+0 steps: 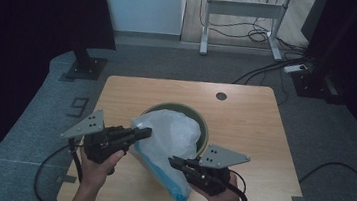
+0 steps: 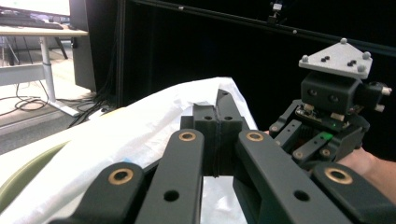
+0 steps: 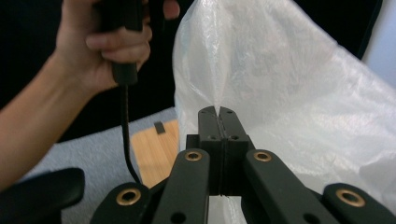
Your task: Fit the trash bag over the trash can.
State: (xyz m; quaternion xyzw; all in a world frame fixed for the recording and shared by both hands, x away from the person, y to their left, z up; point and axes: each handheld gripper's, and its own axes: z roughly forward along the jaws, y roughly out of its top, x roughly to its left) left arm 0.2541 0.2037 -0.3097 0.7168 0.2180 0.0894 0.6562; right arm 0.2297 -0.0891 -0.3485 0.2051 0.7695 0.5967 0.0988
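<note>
- Both claws are pressed together on the white plastic bag: the left claw pinches its left edge, and the right claw pinches its near right side, low down toward the near edge of the surface.
- In the left claw's own view the jaws meet flat with the white film caught between them; in the right claw's view the closed tips pinch a fold of the same film.
- The bag sits at the middle of the surface, partly over and partly in front of the green bin, which stands just behind it toward the far side.
- As a judgement, the work looks to be fitting the bag into the bin as a liner, and it is at an early stage: both grips are secured, but the bag's mouth is not yet spread or folded over the rim.
- Left to do, by the look of it: pull the two edges apart, open the mouth, and seat it around the rim.
- The bin's inside is mostly hidden by the bag, so I cannot tell what it holds.
- A blue patch shows through the near end of the bag; whether it is print or contents I cannot tell.
</note>
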